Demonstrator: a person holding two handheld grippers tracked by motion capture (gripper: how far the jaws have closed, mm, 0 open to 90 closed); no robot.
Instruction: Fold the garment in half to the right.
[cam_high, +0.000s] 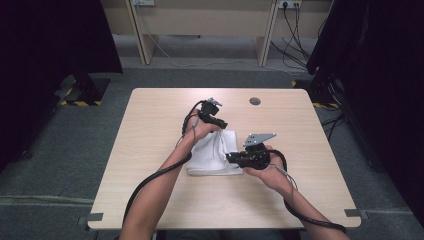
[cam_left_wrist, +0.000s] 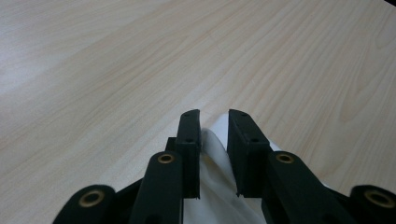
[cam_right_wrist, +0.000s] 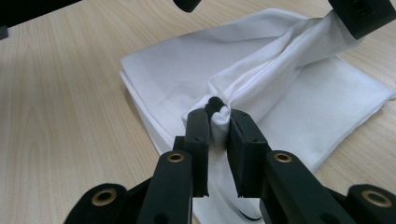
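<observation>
A white folded cloth (cam_high: 212, 161) lies in the middle of the wooden table (cam_high: 150, 130). My left gripper (cam_high: 220, 124) is at the cloth's far edge, shut on a raised fold of it. In the left gripper view the white cloth (cam_left_wrist: 215, 161) fills the narrow gap between the jaws of that gripper (cam_left_wrist: 214, 114). My right gripper (cam_high: 231, 157) is at the cloth's right side. Its jaws (cam_right_wrist: 218, 114) pinch a bunched ridge of the cloth (cam_right_wrist: 187, 60). From there a taut strip runs up to the left gripper (cam_right_wrist: 359, 16) at the top right.
A round cable hole (cam_high: 255, 101) sits near the table's far edge. Grey tape marks both front corners (cam_high: 94, 217). Black cables trail from both grippers along the forearms. Behind the table are a light desk frame (cam_high: 200, 30), floor cables and dark curtains on both sides.
</observation>
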